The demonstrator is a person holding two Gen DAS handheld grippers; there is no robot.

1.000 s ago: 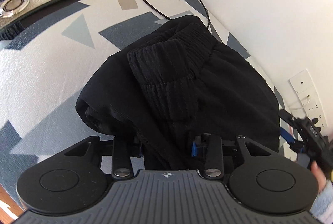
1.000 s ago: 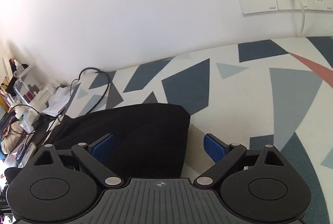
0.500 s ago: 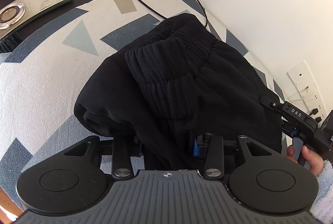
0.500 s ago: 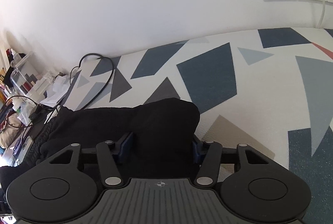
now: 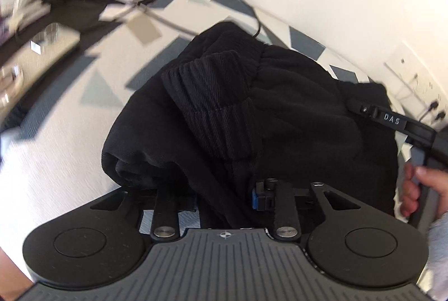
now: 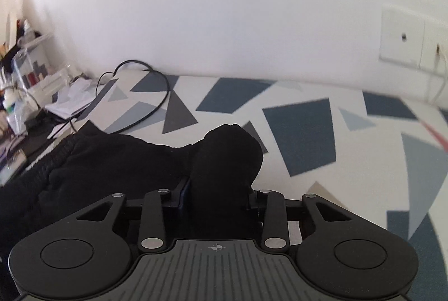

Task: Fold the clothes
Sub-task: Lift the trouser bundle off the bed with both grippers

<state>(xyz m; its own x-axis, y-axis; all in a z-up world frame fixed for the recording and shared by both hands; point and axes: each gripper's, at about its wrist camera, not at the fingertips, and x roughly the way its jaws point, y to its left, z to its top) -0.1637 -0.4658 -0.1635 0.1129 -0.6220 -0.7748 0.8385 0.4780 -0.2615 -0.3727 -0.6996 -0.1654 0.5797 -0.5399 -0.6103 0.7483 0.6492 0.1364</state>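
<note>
A black garment (image 5: 280,116) with a ribbed elastic waistband (image 5: 212,94) lies bunched on the patterned white, grey and blue cloth (image 5: 56,150). My left gripper (image 5: 224,197) is shut on a thick fold of its near edge. In the right wrist view the same black garment (image 6: 92,169) trails to the left, and my right gripper (image 6: 218,200) is shut on a raised hump of it. That right gripper (image 5: 392,119), held by a hand (image 5: 417,189), also shows at the garment's right edge in the left wrist view.
A black cable (image 6: 156,110) loops over the cloth by the white wall. Wall sockets (image 6: 403,40) with a white cord sit at the right. Phones (image 5: 53,40) and papers (image 6: 70,102) crowd a dark desk to the left, beside a cluttered shelf (image 6: 25,66).
My right gripper closed on the garment's edge and lifted it into a hump. The left gripper kept its hold and the left view swung, blurring the background.
</note>
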